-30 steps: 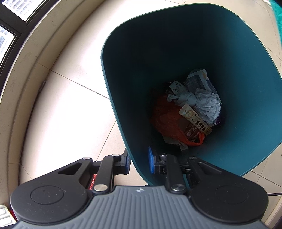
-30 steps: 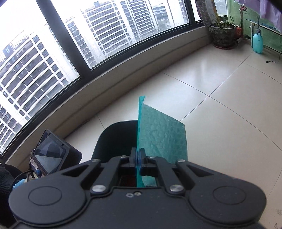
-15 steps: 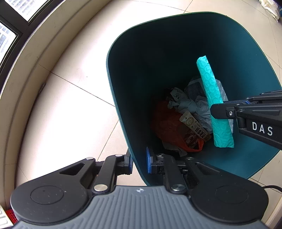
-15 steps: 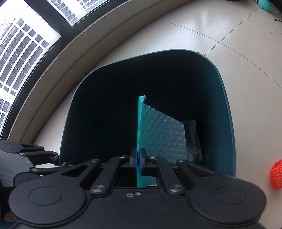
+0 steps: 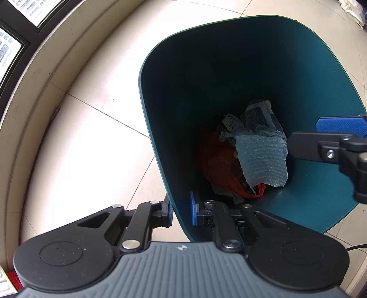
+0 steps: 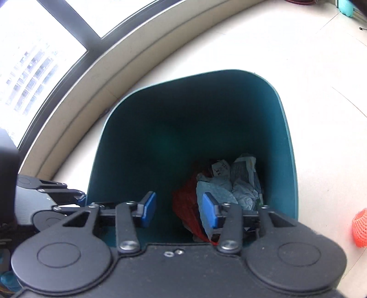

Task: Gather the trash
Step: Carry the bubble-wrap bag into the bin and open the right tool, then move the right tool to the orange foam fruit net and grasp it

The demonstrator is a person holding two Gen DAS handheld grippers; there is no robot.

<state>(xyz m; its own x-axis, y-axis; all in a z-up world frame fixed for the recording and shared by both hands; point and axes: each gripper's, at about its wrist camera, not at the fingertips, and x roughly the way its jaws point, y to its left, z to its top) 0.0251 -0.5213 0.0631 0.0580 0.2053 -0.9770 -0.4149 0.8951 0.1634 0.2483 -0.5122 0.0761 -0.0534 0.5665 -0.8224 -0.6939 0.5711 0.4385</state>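
Note:
A dark teal trash bin (image 5: 165, 142) (image 6: 110, 165) stands on the tiled floor. My left gripper (image 5: 181, 209) is shut on its near rim, one pad outside and one inside. The teal bubble-wrap sheet (image 5: 263, 160) (image 6: 211, 186) lies inside the bin on top of crumpled paper (image 5: 257, 117) and an orange plastic bag (image 5: 218, 160). My right gripper (image 6: 179, 209) is open and empty above the bin's mouth; it also shows in the left wrist view (image 5: 321, 139) at the right edge.
An orange foam fruit net (image 6: 359, 229) lies on the floor to the right of the bin. A curved window ledge (image 6: 103, 66) runs behind it. A white bag (image 5: 353, 9) lies at the far right floor.
My right gripper carried the bubble-wrap sheet over the bin, opened, and the sheet dropped onto the trash inside. The left gripper kept its hold on the rim.

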